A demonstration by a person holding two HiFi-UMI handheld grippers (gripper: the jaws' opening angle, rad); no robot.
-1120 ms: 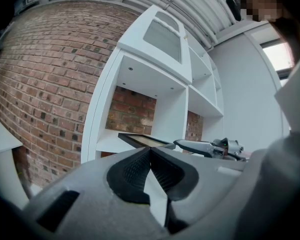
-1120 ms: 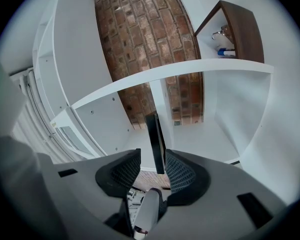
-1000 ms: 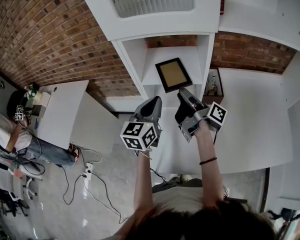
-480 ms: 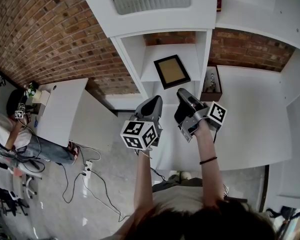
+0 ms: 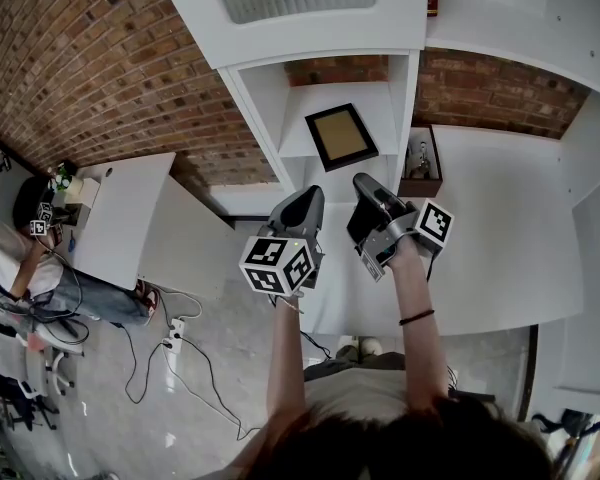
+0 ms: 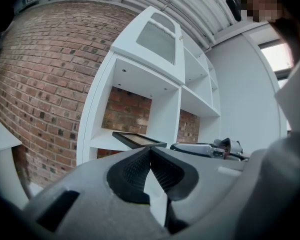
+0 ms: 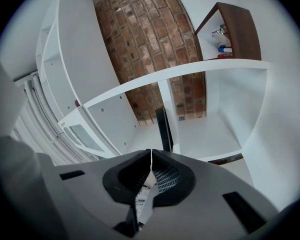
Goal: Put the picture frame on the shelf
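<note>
Both my arms reach forward, side by side. My left gripper [image 5: 308,200] is clenched, nothing in it. My right gripper [image 5: 362,184] is closing, jaws nearly meeting on nothing. One picture frame [image 5: 343,136] lies flat on the white shelf [image 5: 298,128], clear of both grippers. The contents of the one brown box [image 5: 435,163] are too small to make out.

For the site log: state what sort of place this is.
Probably an indoor studio or lab room: a brick wall, white built-in shelving holding a picture frame, and cables trailing on the floor.
</note>
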